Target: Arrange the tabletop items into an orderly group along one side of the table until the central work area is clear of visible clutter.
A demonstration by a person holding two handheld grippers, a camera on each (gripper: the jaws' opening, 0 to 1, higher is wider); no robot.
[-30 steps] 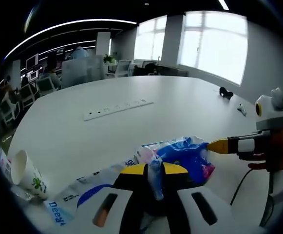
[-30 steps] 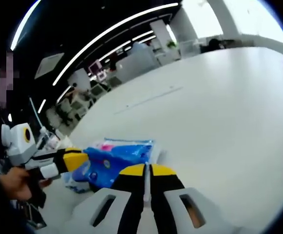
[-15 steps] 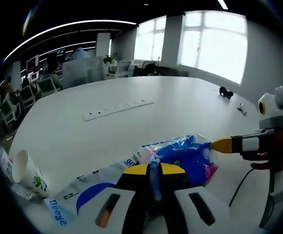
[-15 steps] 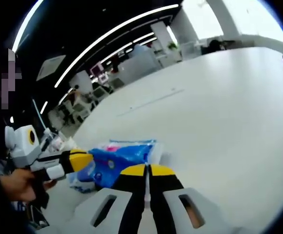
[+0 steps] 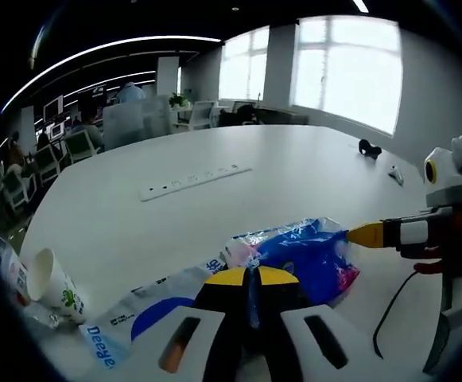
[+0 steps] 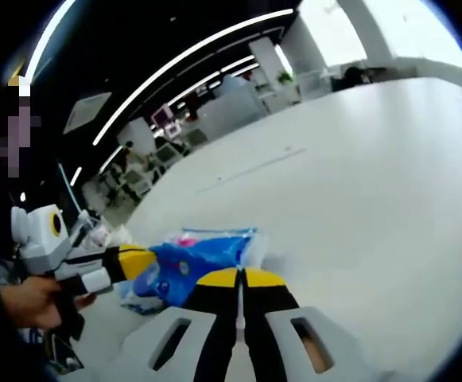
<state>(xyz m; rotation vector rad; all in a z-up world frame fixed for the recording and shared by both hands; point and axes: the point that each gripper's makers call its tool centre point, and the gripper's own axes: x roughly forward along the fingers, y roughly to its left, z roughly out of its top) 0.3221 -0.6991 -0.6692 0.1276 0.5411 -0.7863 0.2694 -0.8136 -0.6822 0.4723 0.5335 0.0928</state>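
Observation:
A blue plastic packet (image 5: 306, 253) with a pink corner lies on the white table (image 5: 215, 151), partly over a white bag with blue lettering (image 5: 131, 322). My left gripper (image 5: 250, 276) is shut on the packet's clear near edge. My right gripper (image 5: 363, 235) comes in from the right, its yellow tip shut on the packet's far edge. In the right gripper view the same packet (image 6: 195, 259) sits just beyond my shut right gripper (image 6: 240, 277), with the left gripper (image 6: 135, 261) at its left end, held by a hand (image 6: 28, 301).
A paper cup (image 5: 52, 278) lies tipped at the left edge of the table. A white power strip (image 5: 195, 179) lies further out. A small black object (image 5: 368, 148) and a small white one (image 5: 395, 176) sit far right. Chairs and desks stand beyond.
Both grippers keep their hold on the packet. The views have shifted only slightly; the packet has barely moved.

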